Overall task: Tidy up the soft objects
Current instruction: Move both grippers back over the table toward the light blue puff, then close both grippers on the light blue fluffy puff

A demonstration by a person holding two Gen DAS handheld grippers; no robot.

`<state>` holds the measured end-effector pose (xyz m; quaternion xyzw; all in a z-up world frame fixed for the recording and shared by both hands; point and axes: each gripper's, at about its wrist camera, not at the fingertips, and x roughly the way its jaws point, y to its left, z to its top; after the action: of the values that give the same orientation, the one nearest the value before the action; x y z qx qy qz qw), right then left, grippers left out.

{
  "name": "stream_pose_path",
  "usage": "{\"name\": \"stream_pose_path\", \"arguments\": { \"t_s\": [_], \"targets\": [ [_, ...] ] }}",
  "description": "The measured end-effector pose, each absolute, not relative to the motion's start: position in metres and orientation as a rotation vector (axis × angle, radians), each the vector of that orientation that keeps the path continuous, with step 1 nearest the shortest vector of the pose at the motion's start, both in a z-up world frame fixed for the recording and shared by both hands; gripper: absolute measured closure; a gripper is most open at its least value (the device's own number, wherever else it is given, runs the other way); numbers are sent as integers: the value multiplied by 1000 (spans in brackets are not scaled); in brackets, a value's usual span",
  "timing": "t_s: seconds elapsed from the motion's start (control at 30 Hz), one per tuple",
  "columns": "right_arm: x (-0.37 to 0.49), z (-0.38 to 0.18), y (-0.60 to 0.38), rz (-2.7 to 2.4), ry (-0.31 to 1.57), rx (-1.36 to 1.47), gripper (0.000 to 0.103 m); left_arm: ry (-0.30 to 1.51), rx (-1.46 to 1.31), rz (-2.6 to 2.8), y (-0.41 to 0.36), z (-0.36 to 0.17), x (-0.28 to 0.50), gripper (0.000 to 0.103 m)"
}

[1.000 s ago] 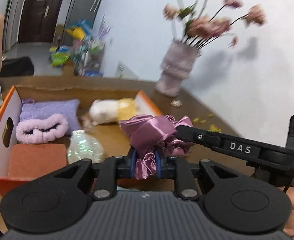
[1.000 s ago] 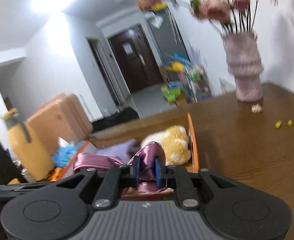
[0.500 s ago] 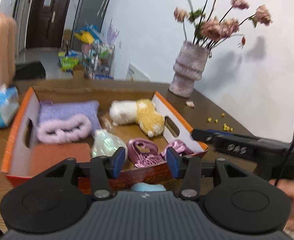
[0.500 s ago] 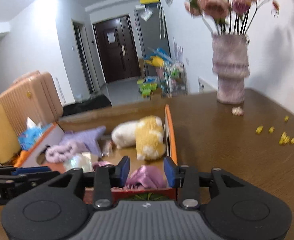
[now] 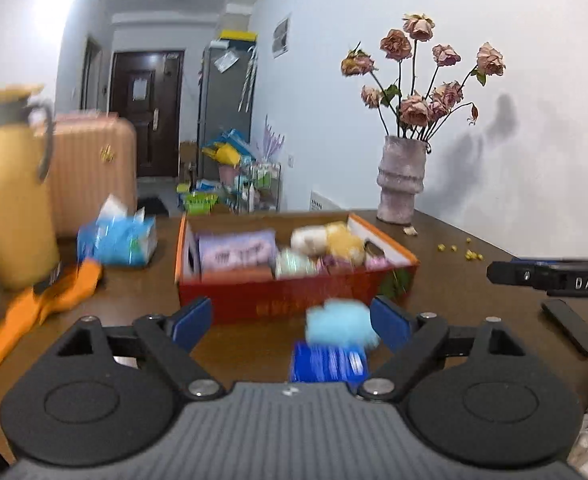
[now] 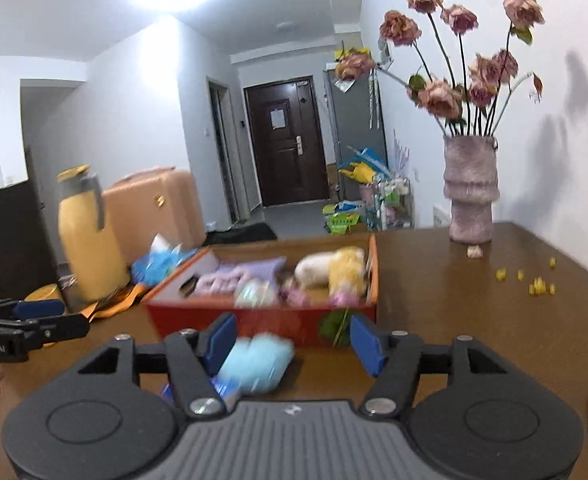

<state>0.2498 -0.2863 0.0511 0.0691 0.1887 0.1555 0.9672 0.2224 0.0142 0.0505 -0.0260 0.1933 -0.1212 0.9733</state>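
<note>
Jaws of left gripper [image 5: 289,318] and right gripper [image 6: 294,338] just opened wide, empty, short of red box [image 5: 294,296] edge.

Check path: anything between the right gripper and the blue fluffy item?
Nothing visible. The blue fluffy item lies on the table just ahead of the right gripper, beside its left finger, on the near side of the box. Jaws have just been opening, empty.
</note>
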Motion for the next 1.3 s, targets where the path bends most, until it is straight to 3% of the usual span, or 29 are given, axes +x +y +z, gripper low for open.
{"name": "stream_pose_path", "arguments": {
  "t_s": [0.3,0.77,1.07,1.3],
  "targets": [
    [187,-3,-281,326,517,242,40,527,-82,-196,21,11,173,15],
    [163,5,-282,332,466,241,40,485,-45,-239,8,21,160,13],
    [216,-10,-279,324,524,257,40,529,-74,-264,-5,19,239,14],
    [307,-13,-259,358,550,290,40,673,-159,-312,-20,4,349,27]
  ]
}}
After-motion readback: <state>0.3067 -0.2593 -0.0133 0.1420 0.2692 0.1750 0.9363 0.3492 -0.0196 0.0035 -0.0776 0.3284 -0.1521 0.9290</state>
